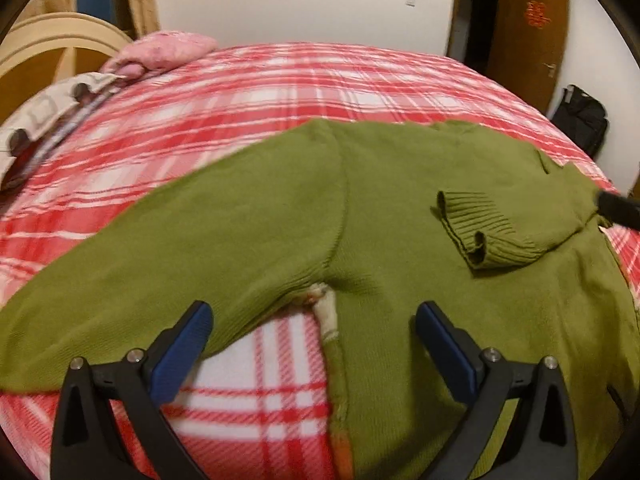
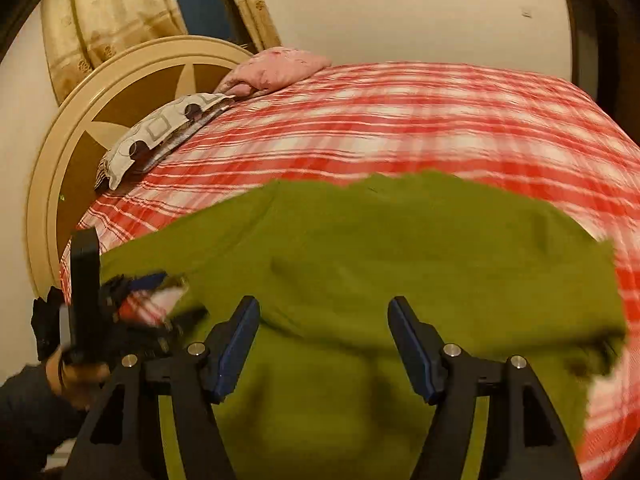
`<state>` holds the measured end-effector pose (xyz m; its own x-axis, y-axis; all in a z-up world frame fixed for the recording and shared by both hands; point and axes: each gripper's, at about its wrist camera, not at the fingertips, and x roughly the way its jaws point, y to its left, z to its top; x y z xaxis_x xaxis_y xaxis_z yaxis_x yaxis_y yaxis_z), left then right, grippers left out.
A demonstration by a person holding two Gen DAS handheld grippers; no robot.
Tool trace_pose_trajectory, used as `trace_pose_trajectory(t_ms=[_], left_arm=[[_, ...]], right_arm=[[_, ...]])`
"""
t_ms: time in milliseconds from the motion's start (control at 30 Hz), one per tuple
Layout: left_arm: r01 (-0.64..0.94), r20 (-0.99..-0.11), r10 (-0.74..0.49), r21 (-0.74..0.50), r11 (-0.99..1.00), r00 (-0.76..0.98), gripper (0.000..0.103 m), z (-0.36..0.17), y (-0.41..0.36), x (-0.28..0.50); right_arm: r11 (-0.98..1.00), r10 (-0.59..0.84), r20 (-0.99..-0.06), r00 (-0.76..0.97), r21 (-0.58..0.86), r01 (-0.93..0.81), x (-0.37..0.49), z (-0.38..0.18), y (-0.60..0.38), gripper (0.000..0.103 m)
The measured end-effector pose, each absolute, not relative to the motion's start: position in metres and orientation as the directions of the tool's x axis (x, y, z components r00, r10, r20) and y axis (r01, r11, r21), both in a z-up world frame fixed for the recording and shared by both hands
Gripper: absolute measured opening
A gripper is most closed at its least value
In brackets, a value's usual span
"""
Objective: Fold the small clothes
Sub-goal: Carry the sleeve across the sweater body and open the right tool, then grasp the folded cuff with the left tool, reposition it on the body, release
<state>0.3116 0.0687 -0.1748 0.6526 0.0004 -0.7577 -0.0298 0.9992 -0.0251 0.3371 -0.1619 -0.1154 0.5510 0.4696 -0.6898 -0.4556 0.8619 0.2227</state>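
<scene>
A small green knitted sweater (image 1: 280,216) lies spread on a red and white plaid bed (image 1: 240,92). One sleeve stretches out to the left; the other is folded across the body, its ribbed cuff (image 1: 476,224) on top. My left gripper (image 1: 314,312) is open just above the armpit of the left sleeve, holding nothing. In the right wrist view my right gripper (image 2: 324,308) is open over the green sweater (image 2: 360,240), empty. The left gripper (image 2: 84,280) shows at that view's left edge.
A pink pillow (image 1: 168,48) and a patterned pillow (image 1: 48,112) lie by the cream headboard (image 2: 120,92). A brown door (image 1: 524,36) and a black bag (image 1: 584,120) stand at the far right. Curtains (image 2: 120,12) hang behind the headboard.
</scene>
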Motion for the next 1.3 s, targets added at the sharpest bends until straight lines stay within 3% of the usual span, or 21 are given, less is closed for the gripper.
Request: trace_pose_trajectory(t_ms=[133,267,300,367,433,600,633,667,700,1100,1300], left_arm=[[0.050,-0.671,-0.100,-0.093,0.994,0.734,0.100,-0.132,0.048,0.300],[0.143,-0.678,-0.213,-0.158,0.977,0.704,0.099,-0.124,0.011,0.328],[0.155,-0.682,-0.217,-0.151,0.976,0.698,0.097,-0.127,0.004,0.335],[0.170,-0.722,-0.231,-0.158,0.973,0.652,0.080,-0.142,-0.011,0.358],[0.162,-0.754,-0.231,-0.166,0.973,0.615,0.072,-0.158,-0.019,0.372],[0.137,-0.786,-0.224,-0.177,0.975,0.577,0.067,-0.178,-0.034,0.379],[0.146,-0.785,-0.229,-0.177,0.973,0.575,0.048,-0.178,-0.037,0.379],[0.154,-0.789,-0.238,-0.183,0.971,0.567,0.021,-0.178,-0.039,0.380],[0.152,-0.789,-0.238,-0.183,0.971,0.566,0.013,-0.176,-0.040,0.380],[0.134,-0.644,-0.285,-0.274,0.952,0.710,0.009,-0.092,0.026,0.371],[0.080,-0.694,-0.310,-0.344,0.936,0.650,0.009,-0.120,0.050,0.384]], right_arm=[[0.905,0.395,-0.699,0.596,0.183,-0.385,0.311,-0.119,-0.211,0.068],[0.956,0.281,-0.713,0.643,0.149,-0.252,0.298,-0.134,-0.250,0.068],[0.958,0.280,-0.710,0.647,0.166,-0.233,0.295,-0.137,-0.257,0.068],[0.959,0.284,-0.703,0.652,0.196,-0.206,0.291,-0.143,-0.266,0.068],[0.960,0.281,-0.692,0.665,0.210,-0.188,0.285,-0.149,-0.271,0.068],[0.965,0.260,-0.674,0.691,0.198,-0.170,0.271,-0.166,-0.279,0.068],[0.966,0.258,-0.673,0.693,0.196,-0.168,0.270,-0.169,-0.282,0.068],[0.965,0.262,-0.671,0.693,0.202,-0.169,0.269,-0.172,-0.284,0.068],[0.962,0.270,-0.670,0.691,0.208,-0.174,0.270,-0.173,-0.284,0.068],[0.975,0.206,-0.674,0.709,0.201,-0.092,0.276,-0.177,-0.295,0.068],[0.998,0.026,-0.698,0.715,-0.017,-0.052,0.292,-0.160,-0.276,0.068]])
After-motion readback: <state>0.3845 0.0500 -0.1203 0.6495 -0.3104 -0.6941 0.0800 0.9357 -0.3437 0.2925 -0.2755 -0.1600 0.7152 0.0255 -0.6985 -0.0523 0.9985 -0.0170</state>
